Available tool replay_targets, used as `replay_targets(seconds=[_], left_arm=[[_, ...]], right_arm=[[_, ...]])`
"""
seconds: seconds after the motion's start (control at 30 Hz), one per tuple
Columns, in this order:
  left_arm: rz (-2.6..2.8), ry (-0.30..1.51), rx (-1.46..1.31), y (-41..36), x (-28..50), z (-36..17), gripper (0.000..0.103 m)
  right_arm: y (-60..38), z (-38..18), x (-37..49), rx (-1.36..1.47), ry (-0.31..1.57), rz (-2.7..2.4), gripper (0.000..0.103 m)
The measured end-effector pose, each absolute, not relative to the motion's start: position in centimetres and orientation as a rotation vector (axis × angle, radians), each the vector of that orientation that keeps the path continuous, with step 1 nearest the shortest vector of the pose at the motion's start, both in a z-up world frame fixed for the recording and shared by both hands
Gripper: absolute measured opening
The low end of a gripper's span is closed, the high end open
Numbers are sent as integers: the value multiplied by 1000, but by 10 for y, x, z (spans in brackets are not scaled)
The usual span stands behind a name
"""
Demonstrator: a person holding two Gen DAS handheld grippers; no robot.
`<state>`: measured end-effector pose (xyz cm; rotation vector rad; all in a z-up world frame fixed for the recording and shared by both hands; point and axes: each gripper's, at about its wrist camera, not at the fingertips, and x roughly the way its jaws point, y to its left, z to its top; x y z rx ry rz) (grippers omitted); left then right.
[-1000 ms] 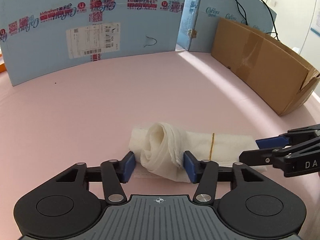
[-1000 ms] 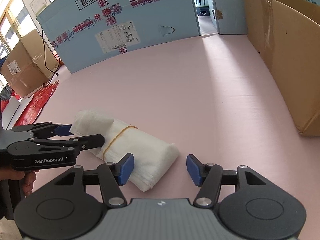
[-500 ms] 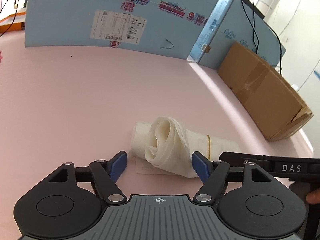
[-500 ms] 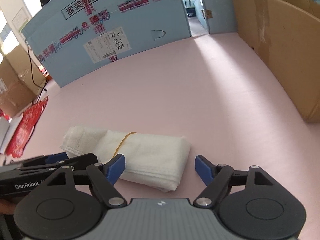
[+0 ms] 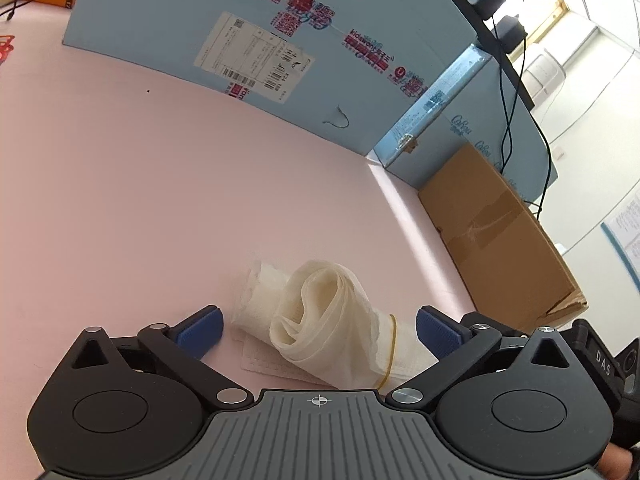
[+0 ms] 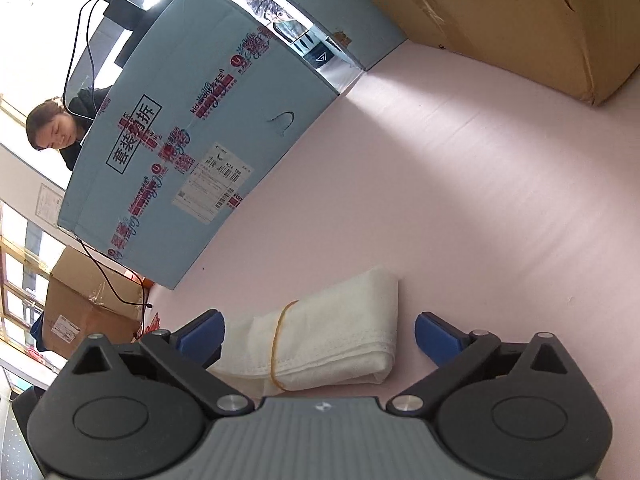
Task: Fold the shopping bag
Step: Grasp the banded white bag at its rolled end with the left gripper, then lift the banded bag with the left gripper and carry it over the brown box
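The left gripper (image 5: 318,330) has its jaws wide apart and they are opening at this moment; the rolled shopping bag (image 5: 320,328) lies between the two blue pads (image 5: 200,330), but neither pad presses on it. The right gripper (image 6: 318,334) is in the same condition: jaws far apart and opening, with the folded end of the shopping bag (image 6: 332,332) between the blue pads (image 6: 436,338), and a clear gap of pink on the right side. The bag is a white, thin cloth bundle at the lower middle of both views. A yellow rubber band (image 5: 390,350) goes around it, and in the left wrist view one end of it opens like a loose spiral of fabric. A small piece of paper (image 5: 264,362) lies flat under this end. In the lower right corner of the left wrist view a part of the other black tool with the letters "DAS" is visible. The surface (image 5: 140,200) is pale pink and smooth. At its far side stands a big light-blue carton (image 5: 248,20) with red and pink tape and a white shipping label (image 5: 254,56); at the right in the left wrist view stands a brown cardboard box (image 5: 496,240). In the right wrist view, at the left edge, a person (image 6: 60,124) is behind the blue carton, and another brown box (image 6: 88,304) stands lower with black cables near it.
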<state>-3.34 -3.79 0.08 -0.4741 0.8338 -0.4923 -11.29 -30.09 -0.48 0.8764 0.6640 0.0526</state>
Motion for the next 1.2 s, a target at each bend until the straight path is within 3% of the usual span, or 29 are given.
replay_targets(seconds=[0.2, 0.27, 0.37, 0.43, 0.47, 0.5, 0.57, 0.67, 0.83, 1.2], left_arm=[[-424, 846, -544, -40, -31, 3, 103], [-406, 865, -563, -40, -30, 4, 102], [-378, 884, -573, -41, -30, 6, 102], [-356, 888, -584, -40, -32, 6, 99], [-344, 890, -588, -40, -33, 6, 94], [-329, 895, -593, -39, -33, 6, 89], [-295, 907, -604, -35, -33, 5, 57], [-299, 926, -664, -30, -34, 1, 41], [-414, 900, -858, -33, -45, -5, 36], [-467, 774, -912, -70, -58, 23, 36]], right_arm=[[-307, -9, -116, 945, 668, 116, 102], [-312, -11, -113, 976, 695, 153, 93], [-319, -15, -111, 990, 735, 154, 62], [-326, -21, -111, 1010, 766, 144, 30], [-329, -24, -111, 1022, 775, 144, 26], [-333, -27, -111, 1041, 780, 151, 26], [-336, -29, -110, 1045, 788, 172, 24], [-337, -25, -105, 1000, 809, 199, 24], [-343, -16, -100, 947, 815, 226, 23], [-378, 33, -101, 765, 713, 336, 23]])
